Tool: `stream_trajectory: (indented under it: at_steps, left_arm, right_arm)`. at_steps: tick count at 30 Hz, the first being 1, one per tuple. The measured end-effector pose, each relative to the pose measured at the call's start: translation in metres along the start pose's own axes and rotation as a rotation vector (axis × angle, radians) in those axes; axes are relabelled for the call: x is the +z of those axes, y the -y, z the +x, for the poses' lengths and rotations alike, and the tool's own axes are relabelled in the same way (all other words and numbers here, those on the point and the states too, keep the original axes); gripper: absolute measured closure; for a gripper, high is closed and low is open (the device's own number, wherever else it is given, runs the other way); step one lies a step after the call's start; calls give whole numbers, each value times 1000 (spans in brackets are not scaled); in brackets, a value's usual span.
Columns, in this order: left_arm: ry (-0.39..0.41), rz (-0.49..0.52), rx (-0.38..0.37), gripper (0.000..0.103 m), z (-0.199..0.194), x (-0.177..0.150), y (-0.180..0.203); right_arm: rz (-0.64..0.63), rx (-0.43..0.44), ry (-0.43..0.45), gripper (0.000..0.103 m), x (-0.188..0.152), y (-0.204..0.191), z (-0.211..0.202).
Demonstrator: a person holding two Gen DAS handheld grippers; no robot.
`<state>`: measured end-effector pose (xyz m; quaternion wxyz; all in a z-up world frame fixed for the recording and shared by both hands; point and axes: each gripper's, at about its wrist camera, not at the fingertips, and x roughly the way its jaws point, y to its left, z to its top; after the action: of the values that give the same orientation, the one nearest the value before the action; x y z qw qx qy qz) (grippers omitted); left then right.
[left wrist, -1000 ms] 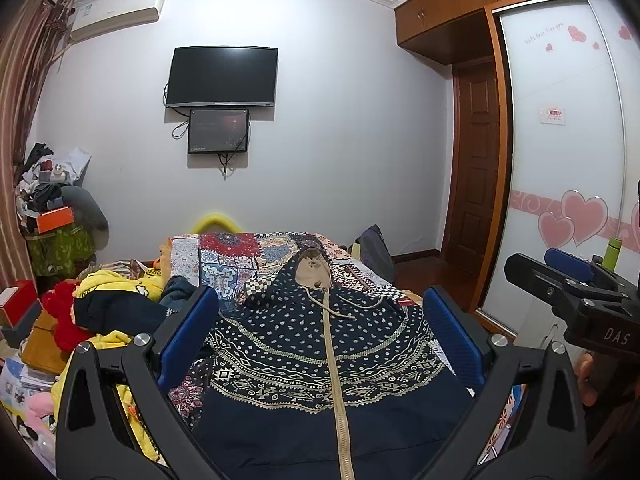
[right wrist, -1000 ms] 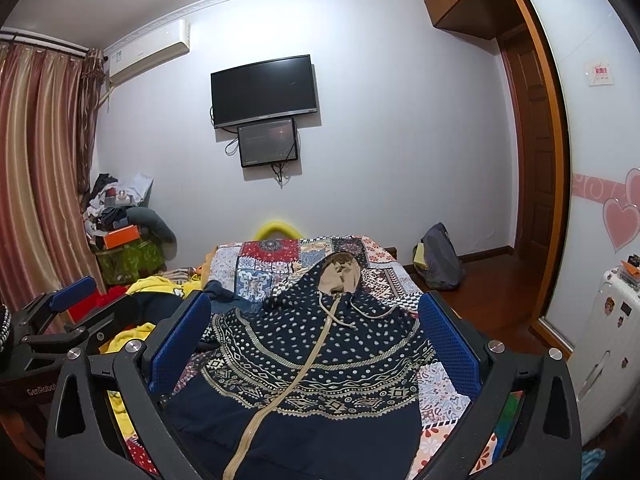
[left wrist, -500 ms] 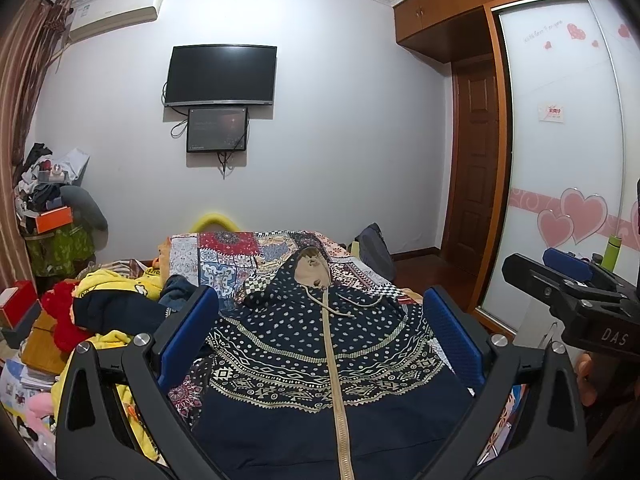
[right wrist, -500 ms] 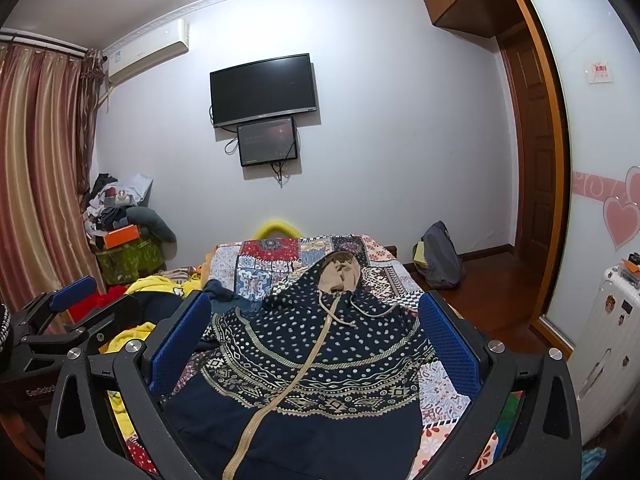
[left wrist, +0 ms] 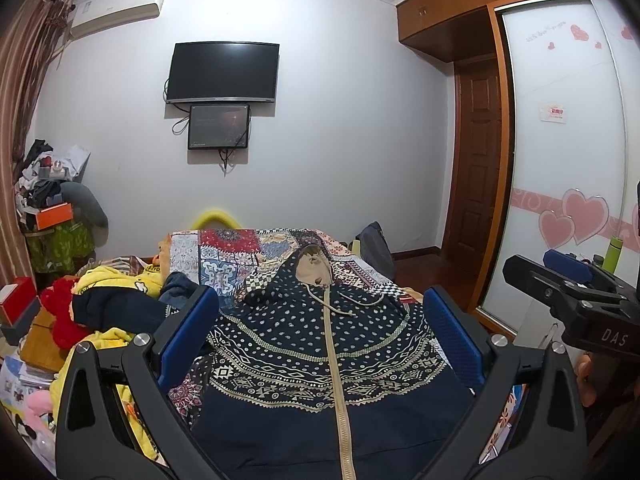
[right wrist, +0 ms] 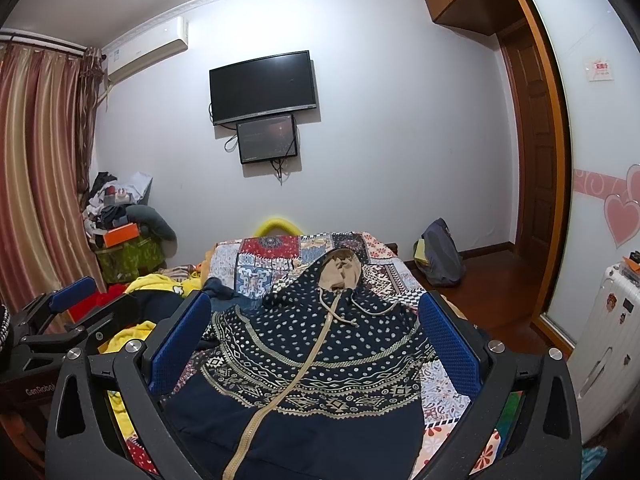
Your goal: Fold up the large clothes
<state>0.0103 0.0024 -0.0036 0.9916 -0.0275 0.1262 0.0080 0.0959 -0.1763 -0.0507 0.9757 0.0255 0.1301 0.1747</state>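
Observation:
A large navy hooded jacket point(left wrist: 320, 352) point(right wrist: 316, 364) with cream dots, patterned bands, a tan zipper and a tan-lined hood lies spread flat on the patchwork bedspread point(left wrist: 248, 252) point(right wrist: 280, 260), hood toward the far wall. My left gripper point(left wrist: 320, 332) hovers open above its lower half, blue pads wide apart with nothing between them. My right gripper point(right wrist: 316, 332) is likewise open and empty over the jacket. Each gripper shows in the other's view: the right gripper point(left wrist: 568, 280) at the right edge, the left gripper point(right wrist: 72, 300) at the left edge.
A heap of yellow, navy and red clothes point(left wrist: 104, 300) point(right wrist: 156, 292) lies on the bed's left side. Cluttered shelves point(left wrist: 48, 216) and a curtain point(right wrist: 36, 180) stand at left. A backpack point(right wrist: 440, 256), wooden door point(left wrist: 476, 160), wardrobe panel point(left wrist: 568, 140) and white suitcase point(right wrist: 604, 344) are at right.

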Motion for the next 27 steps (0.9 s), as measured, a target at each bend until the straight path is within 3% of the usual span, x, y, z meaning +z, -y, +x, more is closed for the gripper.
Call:
stream_trajectory:
  at_steps: [13,19,27]
  left_arm:
    - [-6,-16,23,0,25,4,-16]
    - [-45,-35,98,0,61,6,-45]
    - [-98,-60,249,0,123,12,-119]
  right_arm:
    - [16,-3,-18,0,7,4,30]
    - [19,-6,-26,0,15,6,67]
    - [-42,-17,-97,0,18,1,140]
